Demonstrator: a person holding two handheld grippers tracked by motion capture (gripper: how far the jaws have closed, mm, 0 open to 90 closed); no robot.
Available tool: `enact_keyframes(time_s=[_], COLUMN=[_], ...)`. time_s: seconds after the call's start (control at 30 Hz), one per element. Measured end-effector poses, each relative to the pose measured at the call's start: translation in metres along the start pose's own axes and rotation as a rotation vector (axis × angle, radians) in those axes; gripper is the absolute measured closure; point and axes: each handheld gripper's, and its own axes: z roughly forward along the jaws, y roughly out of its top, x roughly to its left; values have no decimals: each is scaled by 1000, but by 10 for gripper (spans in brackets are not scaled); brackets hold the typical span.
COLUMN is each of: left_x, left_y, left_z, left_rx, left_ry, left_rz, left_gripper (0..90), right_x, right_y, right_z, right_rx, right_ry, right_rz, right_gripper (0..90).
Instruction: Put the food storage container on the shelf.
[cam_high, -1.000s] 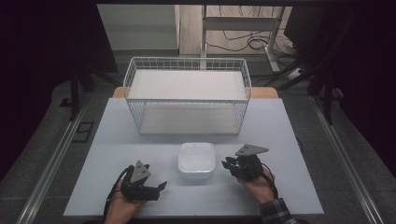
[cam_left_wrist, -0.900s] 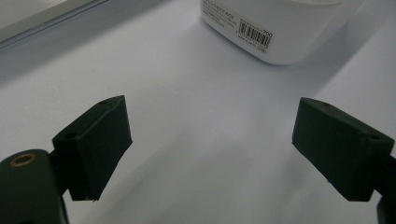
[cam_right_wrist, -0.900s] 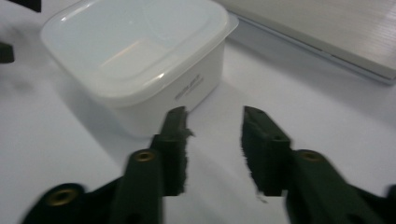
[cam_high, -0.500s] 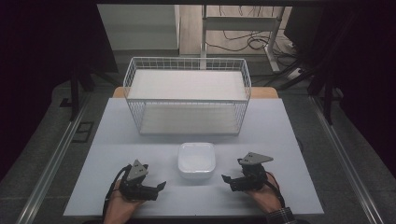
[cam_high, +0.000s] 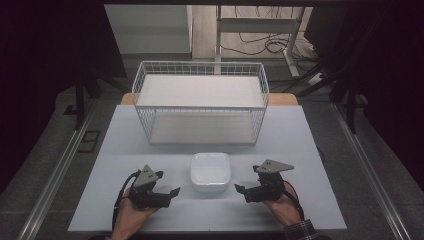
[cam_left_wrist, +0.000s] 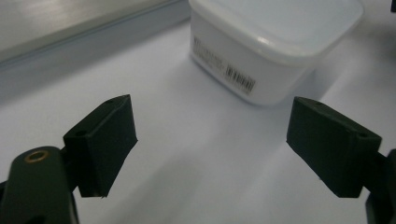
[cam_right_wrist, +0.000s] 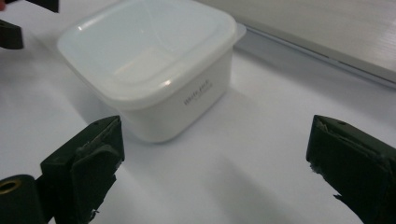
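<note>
Pale table (cam_high: 310, 145), rectangular, lengthwise toward the camera, with grey floor on both sides and a metal rail along each long edge. Wire basket (cam_high: 201, 90), white, at the far middle of the table, upright, with a flat white panel inside near the top and another along the bottom. Wooden edge just visible behind the basket at both corners.

White container (cam_high: 211, 172), square with rounded corners and a translucent lid, sat near the front middle of the table, well apart from the basket and between the two tools. Seen close in the left gripper view (cam_left_wrist: 275, 42), with a barcode label on one side wall; seen in the right gripper view (cam_right_wrist: 149, 65), with small printed lettering on another side wall and a pale shape showing faintly through the lid.

Left gripper (cam_high: 172, 191), held low at the front left, pointed toward the container, jaws spread wide with bare table between them (cam_left_wrist: 210, 140); near the container, not touching. Right gripper (cam_high: 241, 190), held low at the front right, pointed the opposite way toward the container, jaws likewise spread wide (cam_right_wrist: 215, 158) and gripping nothing; near, not touching. Grey three-cornered plate on top of each. Checked sleeve cuff (cam_high: 300, 231) at the right wrist.
</note>
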Motion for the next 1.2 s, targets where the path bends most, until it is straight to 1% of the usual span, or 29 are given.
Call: enact_keyframes(time_s=[0.1, 0.23, 0.3, 0.37, 0.43, 0.5, 0.6, 0.67, 0.73, 0.77, 0.8, 0.87, 0.9, 0.97, 1.0, 1.03, 1.07, 1.13, 1.2], left_x=[2, 2, 1, 0, -1, 1, 1, 1, -1, -2, -2, -1, -1, 2, 2, 3, 4, 5, 6], left_y=[7, 17, 22, 30, 37, 45, 56, 63, 69, 71, 73, 76, 76, 73, 70, 68, 64, 60, 57], left_z=[3, 8, 12, 17, 21, 27, 34, 39, 44, 46, 48, 52, 53, 57, 60, 62, 65, 69, 71], left_rx=[-12, -1, 7, 18, 19, 19, 16, 12, 16, 23, 22, 11, 0, -14, -8, 5, 11, 15, 10], left_ry=[-16, -47, -48, -50, -55, -76, -90, -97, -88, -74, -62, -63, -67, -83, -86, -86, -88, -114, -151], left_rz=[-7, -1, 15, 39, 56, 69, 77, 80, 94, 106, 109, 104, 94, 58, 48, 51, 41, 20, -14], left_gripper=[167, 164, 144, 123, 102, 77, 54, 56, 69, 76, 82, 93, 97, 103, 103, 99, 93, 92, 93], right_x=[1, 3, 2, 2, 2, 1, 0, 0, 1, 2, 2, 1, 1, 1, 1, 1, 2, 3, 3], right_y=[7, 16, 21, 25, 29, 34, 41, 45, 52, 55, 58, 64, 66, 69, 69, 68, 67, 62, 58], right_z=[0, 1, 2, 3, 5, 7, 12, 16, 21, 23, 25, 29, 32, 36, 38, 41, 43, 47, 50], right_rx=[-14, -23, -24, -26, -19, -11, -6, 6, 24, 34, 35, 47, 49, 60, 60, 64, 74, 94, 110], right_ry=[30, 44, 59, 62, 55, 43, 52, 62, 77, 78, 75, 68, 66, 64, 69, 71, 72, 67, 76], right_rz=[11, 1, 14, 35, 39, 38, 64, 70, 68, 65, 58, 57, 52, 43, 38, 39, 39, 25, 35], right_gripper=[42, 42, 42, 32, 13, 3, 3, 4, 6, 12, 25, 45, 55, 64, 68, 71, 71, 70, 70])
